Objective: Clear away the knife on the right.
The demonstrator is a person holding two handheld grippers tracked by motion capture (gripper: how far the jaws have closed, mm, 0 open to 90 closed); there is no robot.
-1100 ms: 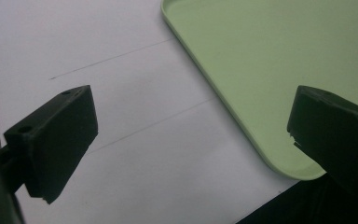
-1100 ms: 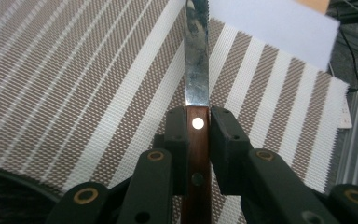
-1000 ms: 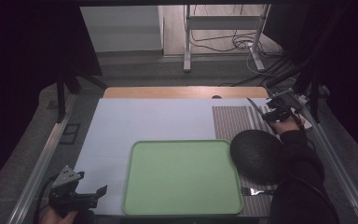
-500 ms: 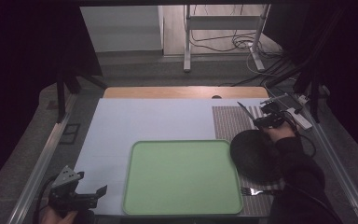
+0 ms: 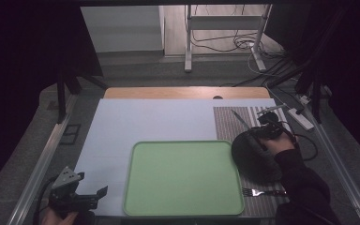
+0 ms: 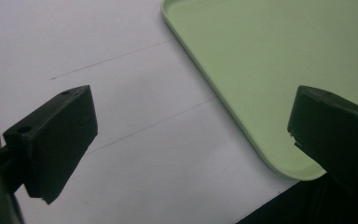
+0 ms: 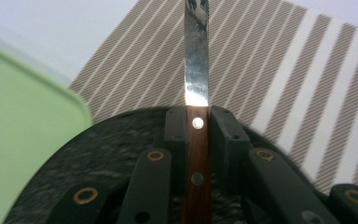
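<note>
Over the striped placemat (image 5: 229, 123) at the table's right side, you are carrying a knife (image 7: 196, 70) in your right gripper (image 5: 262, 132), jaws clenched on its wooden handle, rivets showing between the pads in the right gripper view, blade sticking out ahead. Seen from the high view, the knife (image 5: 240, 120) is pointing up and left, held off the mat just above the dark round plate (image 5: 253, 157), which is sitting on the placemat touching the right edge of the green tray (image 5: 183, 177). A fork (image 5: 258, 192) is lying on the mat just below the plate, near the tray's lower right corner. Your left gripper (image 5: 91, 199) is hanging near the table's lower left, jaws wide apart and grasping nothing; its own view is showing white table cover (image 6: 135, 154) and the tray corner (image 6: 261, 140) between the jaws. Progress, as a judgement: pickup is done, knife is in the air, placement is not. What is left looks like setting the knife down, likely beside the plate or on the tray; I cannot tell which. The tray is bare so far, and the left side is doing nothing yet.
</note>
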